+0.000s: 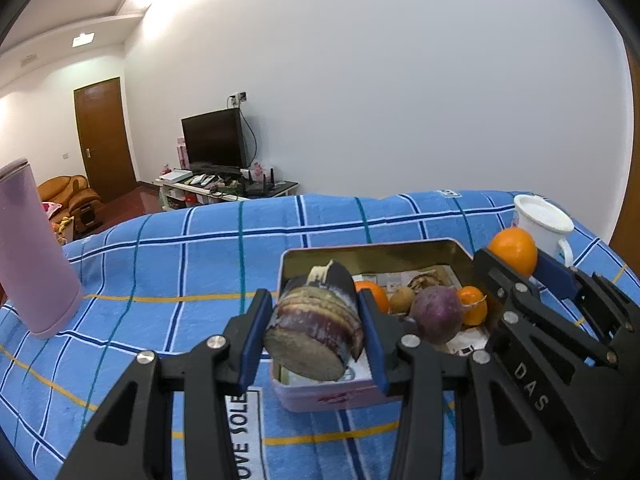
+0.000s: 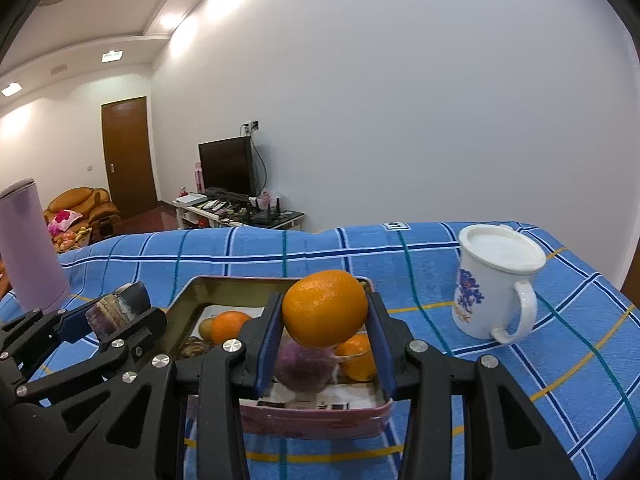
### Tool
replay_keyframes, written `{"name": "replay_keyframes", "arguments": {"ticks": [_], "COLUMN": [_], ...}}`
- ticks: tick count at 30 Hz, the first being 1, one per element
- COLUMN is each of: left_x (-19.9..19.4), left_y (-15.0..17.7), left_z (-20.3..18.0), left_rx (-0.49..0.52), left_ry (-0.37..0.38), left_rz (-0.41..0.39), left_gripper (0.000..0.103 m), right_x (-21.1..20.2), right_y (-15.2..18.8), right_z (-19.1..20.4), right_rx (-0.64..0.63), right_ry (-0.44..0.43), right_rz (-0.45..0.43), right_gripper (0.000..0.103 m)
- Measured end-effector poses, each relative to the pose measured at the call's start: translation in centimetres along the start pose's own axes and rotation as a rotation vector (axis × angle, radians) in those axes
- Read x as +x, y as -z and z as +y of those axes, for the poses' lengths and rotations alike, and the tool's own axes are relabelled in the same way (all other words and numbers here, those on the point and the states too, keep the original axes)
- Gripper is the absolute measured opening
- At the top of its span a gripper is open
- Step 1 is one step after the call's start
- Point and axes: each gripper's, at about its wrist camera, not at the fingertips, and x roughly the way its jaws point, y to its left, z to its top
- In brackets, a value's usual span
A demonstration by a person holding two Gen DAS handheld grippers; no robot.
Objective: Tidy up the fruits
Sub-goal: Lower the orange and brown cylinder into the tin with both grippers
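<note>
- Left wrist view: left gripper (image 1: 316,330) clamped on a dark banded sugarcane chunk (image 1: 318,322), held above the near-left corner of the tin (image 1: 372,249).
- Right gripper (image 2: 325,334) pinches an orange (image 2: 325,307) over the tin's middle.
- Judgement: lower each piece onto a free patch of the tin's floor before letting go; the orange may roll.
- Tin holds two smaller oranges (image 1: 473,305), a kiwi (image 1: 402,300), a purple round fruit (image 1: 436,314), paper lining.
- White mug (image 2: 496,284) stands right of the tin, pink bottle (image 1: 30,252) far left.
</note>
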Motion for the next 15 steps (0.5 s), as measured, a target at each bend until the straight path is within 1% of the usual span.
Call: {"name": "replay_keyframes", "arguments": {"ticks": [10,15], "left_x": [1.5,2.6], "left_y": [-0.8,-1.5], "left_z": [-0.8,-0.8], "left_rx": [-0.004,-0.015], "left_ry": [0.032,0.044], "left_rz": [0.011,0.017], "left_gripper": [0.046,0.046], "right_x": [1.1,2.4], "right_y": [-0.6,-1.4], "right_z": [-0.9,-1.1], "right_rx": [0.008,-0.002], "right_ry": [0.018,0.016], "right_rz": [0.029,0.051], "right_gripper": [0.043,0.043]}}
